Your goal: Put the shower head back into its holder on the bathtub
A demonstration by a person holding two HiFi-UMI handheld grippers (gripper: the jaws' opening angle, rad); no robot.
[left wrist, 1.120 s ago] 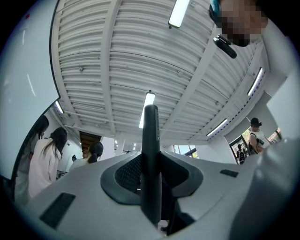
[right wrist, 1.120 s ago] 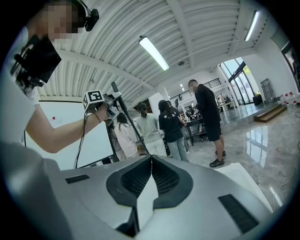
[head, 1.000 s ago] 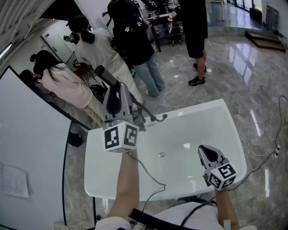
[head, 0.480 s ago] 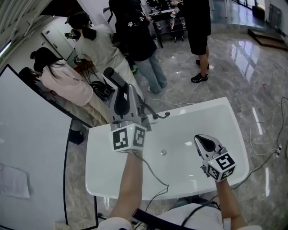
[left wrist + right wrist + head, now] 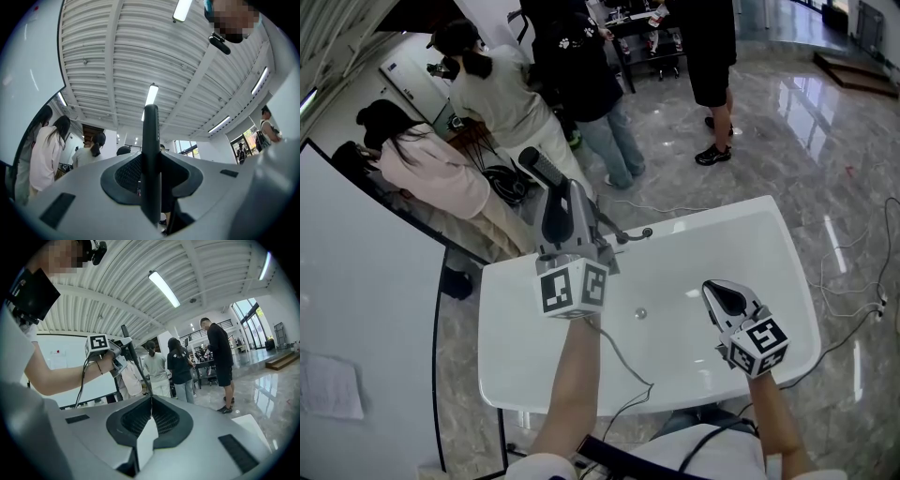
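Head view: white bathtub [image 5: 712,234] fills the centre. Above its far rim, the left tongs [image 5: 567,202] are clamped on the dark shower head [image 5: 539,167], its hose [image 5: 619,352] trailing over the near rim. Right tongs [image 5: 722,292], closed and empty, hover over the bathtub. Risk: hose drag could twist the handle off the holder [image 5: 630,237]. No legible writing.

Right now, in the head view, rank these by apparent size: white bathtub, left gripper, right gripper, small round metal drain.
1. White bathtub
2. Left gripper, likely nearer the camera, so its lead is unsure
3. Right gripper
4. Small round metal drain
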